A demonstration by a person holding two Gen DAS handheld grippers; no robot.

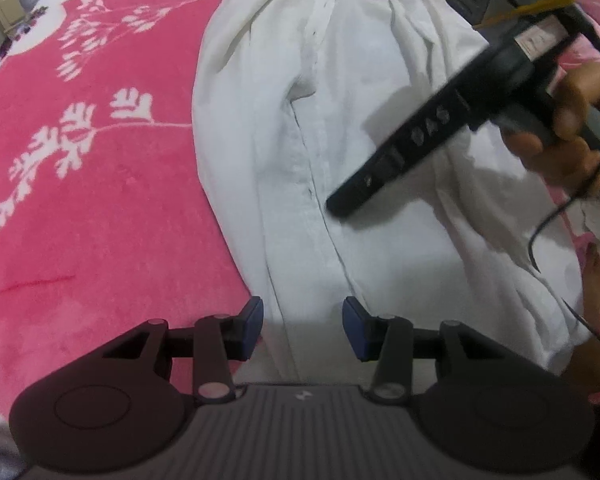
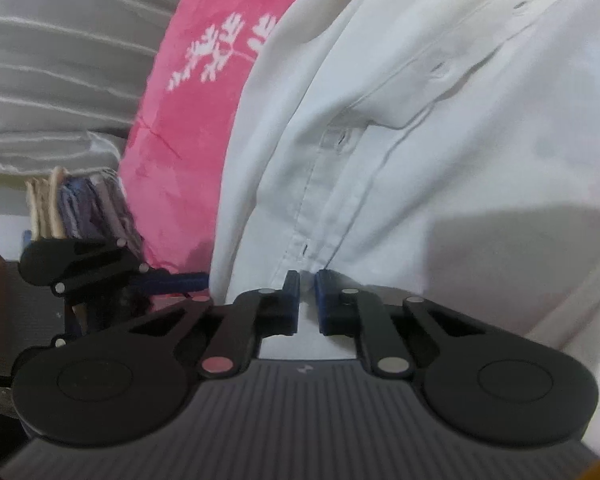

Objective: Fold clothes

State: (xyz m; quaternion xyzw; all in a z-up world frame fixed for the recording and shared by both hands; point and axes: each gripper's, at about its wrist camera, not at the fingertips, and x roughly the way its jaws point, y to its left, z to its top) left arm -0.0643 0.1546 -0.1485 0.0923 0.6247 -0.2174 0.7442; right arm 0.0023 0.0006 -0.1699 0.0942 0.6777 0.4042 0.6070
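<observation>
A white button-up shirt (image 1: 340,140) lies lengthwise on a pink floral blanket (image 1: 92,184), placket up, collar at the far end. My left gripper (image 1: 302,328) is open, its blue pads on either side of the shirt's near hem. In the left wrist view the right gripper's body (image 1: 432,136), held by a hand, hovers over the shirt's right half. In the right wrist view my right gripper (image 2: 308,300) is nearly shut, with the white shirt's (image 2: 440,140) placket edge between its blue pads. The left gripper (image 2: 112,264) shows at that view's left edge of the shirt.
The pink blanket (image 2: 196,112) extends wide to the shirt's left. A stack of folded fabrics (image 2: 76,208) and white striped bedding (image 2: 60,40) lie beyond the blanket's edge. A black cable (image 1: 556,216) hangs by the hand at the right.
</observation>
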